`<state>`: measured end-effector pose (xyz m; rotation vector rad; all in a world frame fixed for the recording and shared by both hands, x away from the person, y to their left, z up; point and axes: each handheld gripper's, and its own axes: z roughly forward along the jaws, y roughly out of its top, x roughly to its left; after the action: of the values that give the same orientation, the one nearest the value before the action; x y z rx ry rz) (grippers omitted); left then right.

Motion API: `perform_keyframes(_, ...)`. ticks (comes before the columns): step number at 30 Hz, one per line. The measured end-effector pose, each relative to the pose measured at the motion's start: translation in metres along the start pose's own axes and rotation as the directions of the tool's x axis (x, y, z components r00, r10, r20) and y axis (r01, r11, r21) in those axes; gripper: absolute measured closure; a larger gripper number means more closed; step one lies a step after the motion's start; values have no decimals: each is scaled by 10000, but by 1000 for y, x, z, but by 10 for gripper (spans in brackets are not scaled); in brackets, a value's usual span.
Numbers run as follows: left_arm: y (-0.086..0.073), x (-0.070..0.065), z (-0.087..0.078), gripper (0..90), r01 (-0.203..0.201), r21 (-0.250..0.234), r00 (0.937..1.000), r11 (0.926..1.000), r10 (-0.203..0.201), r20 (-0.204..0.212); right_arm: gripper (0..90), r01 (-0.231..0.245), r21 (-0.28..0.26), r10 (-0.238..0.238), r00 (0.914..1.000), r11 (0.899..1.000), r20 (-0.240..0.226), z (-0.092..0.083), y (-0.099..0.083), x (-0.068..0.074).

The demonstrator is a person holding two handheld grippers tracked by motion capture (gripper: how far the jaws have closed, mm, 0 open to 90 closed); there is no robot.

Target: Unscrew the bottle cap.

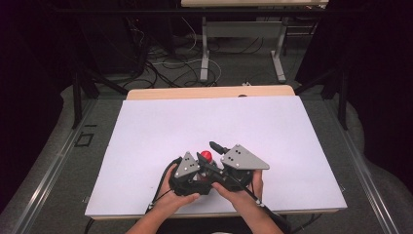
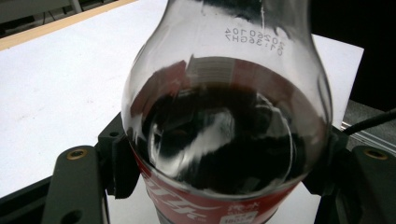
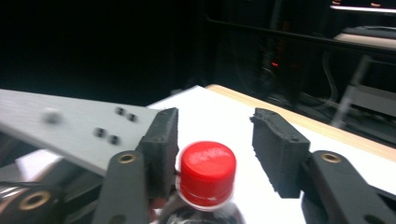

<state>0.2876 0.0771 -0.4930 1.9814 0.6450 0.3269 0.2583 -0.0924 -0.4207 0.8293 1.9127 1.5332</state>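
Near edge of white table (image 1: 146, 126), both grippers close together. Left gripper (image 1: 187, 173) clamped on bottle (image 2: 226, 126) around its lower shoulder, jaws pressed against both sides just above the red label (image 2: 196, 207); dark cola inside, level up near the shoulder. Bottle standing between the two grippers, red cap (image 3: 207, 172) still on. Right gripper (image 3: 215, 144) spread around the cap: one jaw touching or just beside it, other jaw well apart, so not yet pinching. Probable step: closing on cap to twist it off. Risks, judged from this: uneven closing pushing the neck sideways and tipping bottle in the left grip; smooth curved plastic turning within left jaws once twisted; hard squeeze on the soft wall, or fizz, sending cola out as cap loosens. Blur in right gripper view; exact contact unclear.
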Motion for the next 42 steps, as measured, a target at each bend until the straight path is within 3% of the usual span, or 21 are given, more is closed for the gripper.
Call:
perform_keyframes(4, 0, 0, 0, 297, 33, 65, 9999, 10000, -32, -111, 515, -513, 257, 511, 9987, 9984, 85, 8, -4, 0)
perform_keyframes(7, 0, 1, 0, 297, 65, 54, 9999, 10000, -65, -101, 528, -494, 365, 492, 9988, 9981, 75, 9, -5, 0)
perform_keyframes(11, 0, 3, -2, 297, 76, 25, 9999, 10000, -75, -151, 596, -522, 302, 537, 9972, 9982, -529, 5, -6, -5)
perform_keyframes(14, 0, 2, -2, 297, 41, 27, 9999, 10000, -41, -104, 605, -280, 189, 297, 9951, 9994, -944, 5, -7, -8)
perform_keyframes(16, -1, 2, -2, 297, 79, -8, 10000, 10000, -79, 16, 609, 517, 190, -479, 9857, 9985, -1618, 6, -6, -13)
perform_keyframes(17, -2, 4, -3, 297, -22, -9, 9999, 10000, 23, 139, 610, 694, 174, -642, 9751, 9974, -2121, 7, -5, -19)
perform_keyframes(19, -2, 4, -3, 297, -32, -21, 9999, 10000, 33, 150, 613, 775, 224, -653, 9386, 9967, -3389, 11, -3, -35)
perform_keyframes(20, -2, 3, -3, 297, -95, -29, 9998, 10000, 96, 180, 613, 775, 224, -653, 9386, 9967, -3389, 11, -3, -35)
perform_keyframes(21, -2, 3, -3, 297, -80, 13, 9996, 10000, 79, 272, 612, 847, 166, -670, 8801, 9963, -4700, 17, -3, -51)
perform_keyframes(23, -2, 2, -2, 297, -82, -11, 9996, 10000, 82, 279, 610, 846, 135, -636, 8368, 9963, -5437, 22, -3, -62)
perform_keyframes(24, -2, 3, -1, 297, -69, -9, 9996, 10000, 69, 256, 609, 780, 138, -569, 8261, 9969, -5606, 24, -4, -65)
perform_keyframes(25, -2, 3, -1, 297, -69, -9, 9996, 10000, 69, 256, 606, 683, 259, -418, 8245, 9973, -5644, 25, -3, -67)
perform_keyframes(26, -2, 3, -1, 297, -42, -24, 9997, 10000, 43, 226, 583, 471, 268, -242, 8301, 9985, -5571, 25, -4, -67)
perform_keyframes(29, -1, 4, -2, 297, 51, -22, 10000, 10000, -51, 52, 461, -114, 162, 179, 8721, 9998, -4891, 20, -3, -57)
perform_keyframes(31, -2, 5, -2, 297, 122, -5, 9999, 9999, -122, -44, 442, -569, 62, 551, 9251, 9984, -3757, 14, -1, -45)
perform_keyframes(32, -2, 5, -2, 297, 183, -62, 9998, 9998, -184, -100, 442, -821, -2, 778, 9452, 9966, -3171, 12, 0, -38)
perform_keyframes(34, -2, 4, -1, 297, 151, -59, 9997, 9999, -152, -188, 450, -1013, -53, 981, 9741, 9948, -2035, 9, 0, -25)
perform_keyframes(35, -1, 4, -1, 297, 128, -56, 9997, 9999, -129, -203, 456, -978, 5, 966, 9818, 9952, -1637, 9, 1, -18)
perform_keyframes(38, -1, 3, -1, 296, 130, -32, 9997, 9999, -131, -214, 500, -781, 139, 790, 9930, 9969, -876, 13, 0, -8)
perform_keyframes(42, -1, 3, -1, 297, 163, 15, 9995, 9999, -163, -254, 523, -498, 650, 505, 9987, 9966, -88, 19, -4, 0)
